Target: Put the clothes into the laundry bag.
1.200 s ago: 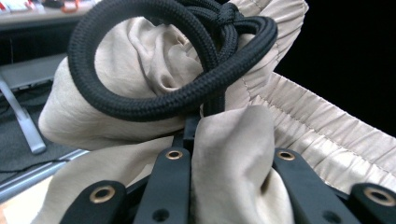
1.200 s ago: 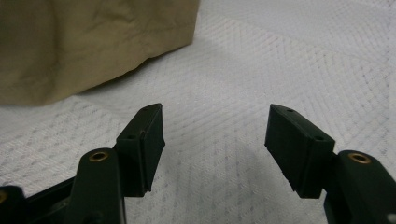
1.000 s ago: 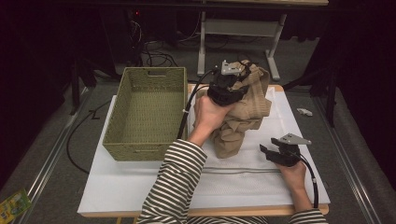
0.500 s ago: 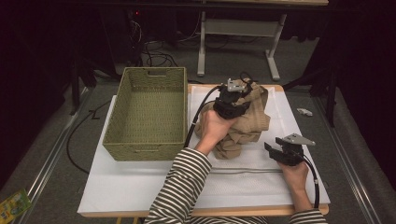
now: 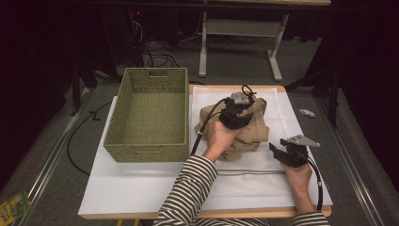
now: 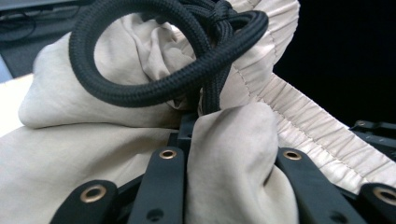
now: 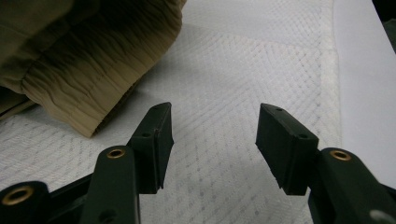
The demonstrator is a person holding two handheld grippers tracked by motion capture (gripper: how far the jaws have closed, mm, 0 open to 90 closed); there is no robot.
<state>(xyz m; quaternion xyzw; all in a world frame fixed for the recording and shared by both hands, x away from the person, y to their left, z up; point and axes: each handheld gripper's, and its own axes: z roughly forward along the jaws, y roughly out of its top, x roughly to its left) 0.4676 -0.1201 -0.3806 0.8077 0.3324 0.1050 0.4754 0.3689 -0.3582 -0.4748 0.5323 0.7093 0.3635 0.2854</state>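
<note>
1. The room is dark, with light falling mainly on the table point(image 5: 141, 193), which is covered in white.
2. The grey floor point(image 5: 56, 141) lies around it, crossed by black cables point(image 5: 77, 136).
3. The white legs of another table point(image 5: 237, 28) stand behind.
4. A green packet point(image 5: 14, 207) lies on the floor at lower left.

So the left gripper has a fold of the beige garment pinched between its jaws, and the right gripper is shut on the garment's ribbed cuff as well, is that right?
Not quite. The left gripper does pinch the beige garment, but the right gripper is open: the right gripper view shows its jaws spread over the white mat, with the ribbed cuff lying apart from them.
</note>
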